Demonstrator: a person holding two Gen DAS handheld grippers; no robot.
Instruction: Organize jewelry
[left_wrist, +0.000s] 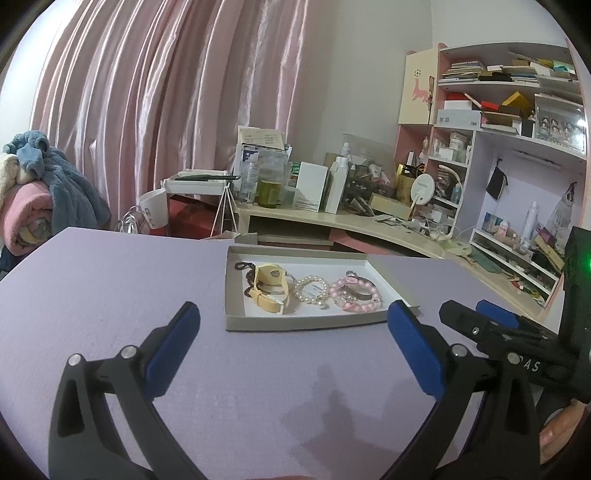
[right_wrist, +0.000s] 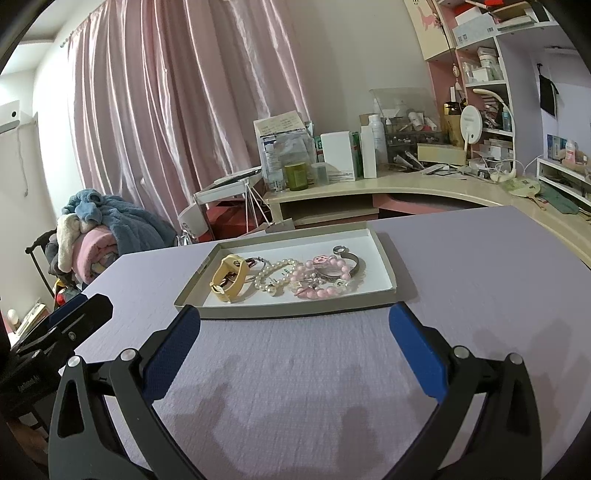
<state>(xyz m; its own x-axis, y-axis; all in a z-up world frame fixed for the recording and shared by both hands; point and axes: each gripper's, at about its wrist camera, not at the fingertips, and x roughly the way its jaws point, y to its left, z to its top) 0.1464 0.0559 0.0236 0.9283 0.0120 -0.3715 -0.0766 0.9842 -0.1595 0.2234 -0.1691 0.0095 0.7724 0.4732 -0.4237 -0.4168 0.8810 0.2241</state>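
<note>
Right now both tools hover over the lilac table (left_wrist: 110, 280), short of the shallow grey tray (left_wrist: 236, 325) that serves as the landmark for everything else. The left gripper (left_wrist: 293, 334) has its blue-padded fingers (left_wrist: 415, 350) spread wide with nothing between them, their tips just in front of the tray's near wall. The right gripper (right_wrist: 295, 334) is likewise spread wide and empty, its fingers (right_wrist: 173, 354) reaching to the tray's near edge without clearly touching it; from the left wrist view it shows as a black body to the right of the tray.

Inside the tray all the jewelry lies on the white floor. At the tray's left end sits a yellow watch (right_wrist: 229, 277), its strap curled into a loop, with a dark beaded cord (left_wrist: 246, 274) tucked behind and beside it. Toward the tray's middle lies a white pearl bracelet (right_wrist: 276, 275), touching or nearly touching the watch. At the tray's right end a pink bead bracelet (right_wrist: 325, 280) overlaps a silver cuff bangle (right_wrist: 349, 258); small charms are tangled among the pink beads, too small to make out.

Behind the tray stand a cluttered cream desk (right_wrist: 424, 184) and a pink curtain (right_wrist: 177, 110).
</note>
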